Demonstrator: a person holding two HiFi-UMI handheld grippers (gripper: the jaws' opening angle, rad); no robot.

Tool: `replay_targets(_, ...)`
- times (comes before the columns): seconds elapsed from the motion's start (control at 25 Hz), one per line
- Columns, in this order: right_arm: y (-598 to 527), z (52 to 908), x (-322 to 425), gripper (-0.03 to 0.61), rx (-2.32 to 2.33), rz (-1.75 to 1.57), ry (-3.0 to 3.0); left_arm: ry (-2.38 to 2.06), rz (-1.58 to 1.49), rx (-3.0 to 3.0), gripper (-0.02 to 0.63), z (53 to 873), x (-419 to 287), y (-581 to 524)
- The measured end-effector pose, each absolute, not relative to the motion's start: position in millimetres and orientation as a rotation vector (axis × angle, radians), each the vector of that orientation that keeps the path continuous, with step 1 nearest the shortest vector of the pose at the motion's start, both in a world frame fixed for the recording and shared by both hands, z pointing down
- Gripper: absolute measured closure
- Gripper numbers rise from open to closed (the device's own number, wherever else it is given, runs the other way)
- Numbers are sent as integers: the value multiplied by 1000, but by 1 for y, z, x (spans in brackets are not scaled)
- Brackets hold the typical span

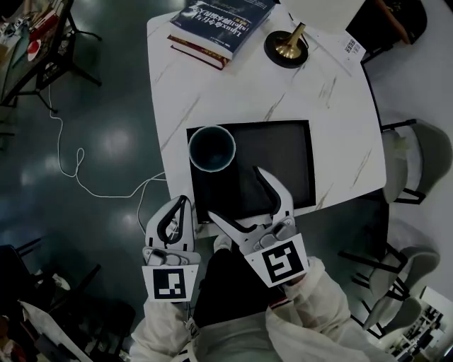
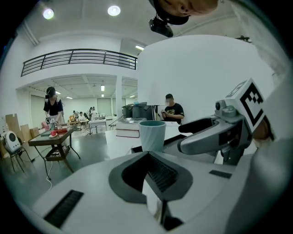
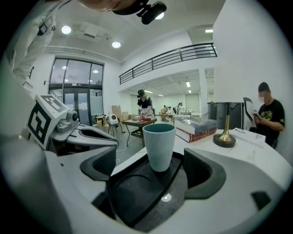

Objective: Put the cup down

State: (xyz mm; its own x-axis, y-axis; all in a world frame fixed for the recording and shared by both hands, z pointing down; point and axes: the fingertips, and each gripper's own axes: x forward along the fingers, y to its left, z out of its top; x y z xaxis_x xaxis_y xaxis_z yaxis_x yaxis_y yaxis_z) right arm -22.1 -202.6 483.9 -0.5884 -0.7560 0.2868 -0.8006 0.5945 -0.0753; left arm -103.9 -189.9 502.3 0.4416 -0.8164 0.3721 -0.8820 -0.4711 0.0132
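Note:
A teal cup [image 1: 211, 148] stands upright on the far left corner of a black tray [image 1: 283, 162] on the white marble table [image 1: 212, 92]. My right gripper [image 1: 233, 192] is open over the tray's near edge, a short way back from the cup and holding nothing. In the right gripper view the cup [image 3: 159, 146] stands free ahead of the spread jaws of the right gripper [image 3: 153, 172]. My left gripper [image 1: 182, 203] is shut and empty, off the table's near left edge. In the left gripper view its pads [image 2: 155, 173] meet, with the cup [image 2: 152, 135] beyond.
Stacked books [image 1: 219, 25] and a brass stand on a black base [image 1: 287, 46] sit at the table's far side, beside white paper [image 1: 333, 14]. Grey chairs [image 1: 417, 162] stand to the right. A white cable [image 1: 71, 166] lies on the floor at left.

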Motion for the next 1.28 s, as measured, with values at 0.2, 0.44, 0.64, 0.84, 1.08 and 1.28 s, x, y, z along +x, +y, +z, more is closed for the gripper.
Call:
replay_targets(0.2, -180, 467, -18, 110, 1355, 295, -2606, -1460, 452, 2557, 601, 483, -100, -173)
replay_targets(0.44, -141, 454, -22, 114, 1400, 290, -2591, -1418, 464, 2621, 601, 470, -105, -140)
replay_targets(0.64, -115, 448, -23, 138, 1407, 307, -2565, -1375, 498, 2692, 601, 459, -103, -116)
replay_targets(0.84, -98, 433, -27, 170, 1413, 276, -2559, -1378, 468, 2665, 601, 453, -106, -97)
replay_targets(1.08, -79, 414, -23, 209, 1411, 312, -2574, -1365, 492, 2689, 601, 436, -101, -82)
replay_targets(1.28, -71, 397, -16, 238, 1393, 263, -2570, -1381, 458, 2691, 601, 421, -95, -78)
